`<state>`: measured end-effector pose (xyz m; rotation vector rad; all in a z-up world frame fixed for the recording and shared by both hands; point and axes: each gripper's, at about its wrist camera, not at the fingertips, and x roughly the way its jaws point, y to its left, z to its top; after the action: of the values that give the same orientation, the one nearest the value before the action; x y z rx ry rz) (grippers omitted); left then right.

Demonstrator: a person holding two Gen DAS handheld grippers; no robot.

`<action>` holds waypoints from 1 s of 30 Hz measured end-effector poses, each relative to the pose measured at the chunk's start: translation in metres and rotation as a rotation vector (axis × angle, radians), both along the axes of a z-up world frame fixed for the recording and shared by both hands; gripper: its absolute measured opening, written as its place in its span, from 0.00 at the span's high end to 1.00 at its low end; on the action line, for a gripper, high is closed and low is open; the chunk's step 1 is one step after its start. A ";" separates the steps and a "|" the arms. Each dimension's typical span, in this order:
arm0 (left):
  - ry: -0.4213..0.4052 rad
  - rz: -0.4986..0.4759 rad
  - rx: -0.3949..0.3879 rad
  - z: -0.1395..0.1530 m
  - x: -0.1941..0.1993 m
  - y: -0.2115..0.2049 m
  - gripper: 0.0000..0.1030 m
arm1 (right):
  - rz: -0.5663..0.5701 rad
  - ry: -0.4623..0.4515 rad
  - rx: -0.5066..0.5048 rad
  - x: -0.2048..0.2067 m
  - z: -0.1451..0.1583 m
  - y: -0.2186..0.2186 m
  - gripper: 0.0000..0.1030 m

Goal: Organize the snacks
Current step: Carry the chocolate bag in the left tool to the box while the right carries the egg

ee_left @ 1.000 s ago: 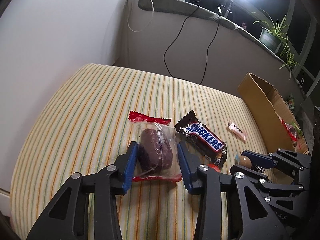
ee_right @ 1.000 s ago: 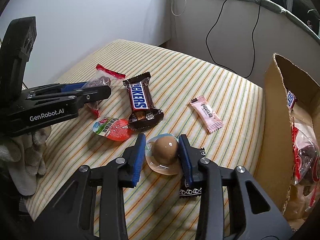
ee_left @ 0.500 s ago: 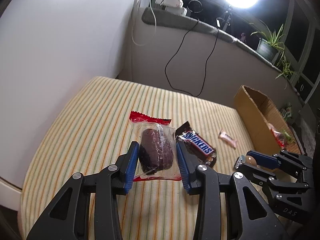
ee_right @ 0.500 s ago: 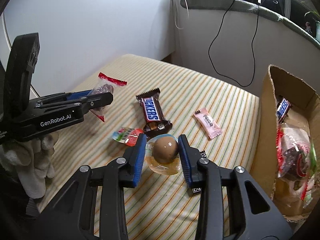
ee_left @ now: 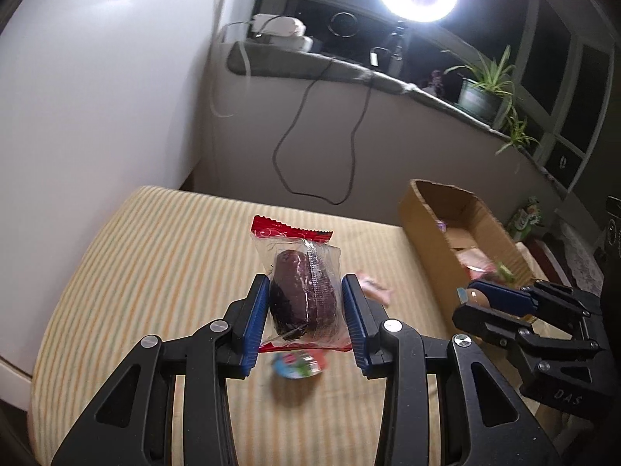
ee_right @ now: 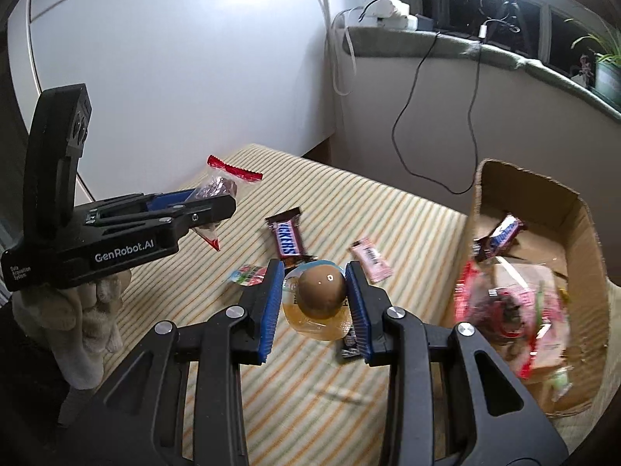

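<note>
2 grippers, each pinching a snack above the striped cushion [ee_left: 136,272].

Left gripper [ee_left: 304,322] has its jaws clamped on a clear-wrapped dark cake [ee_left: 300,291] with red ends; right gripper [ee_right: 314,299] has its jaws clamped on a brown egg-shaped jelly cup [ee_right: 320,291]. On the cushion lie a Snickers bar [ee_right: 285,237], a pink candy [ee_right: 370,258] and a red-green jelly cup [ee_right: 246,273]. Beside the cushion, the cardboard box [ee_right: 582,229] holds more snacks.
</note>
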<state>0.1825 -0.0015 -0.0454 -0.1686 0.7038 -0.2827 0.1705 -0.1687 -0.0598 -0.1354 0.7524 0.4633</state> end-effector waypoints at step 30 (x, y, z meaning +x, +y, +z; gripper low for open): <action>-0.012 -0.232 0.038 0.021 0.060 -0.147 0.65 | -0.249 -0.001 0.044 0.055 0.026 -0.174 0.67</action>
<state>0.2424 -0.1488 -0.0247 -0.0487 0.7169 -0.4912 0.2250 -0.3429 -0.0336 -0.0006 0.7462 0.2421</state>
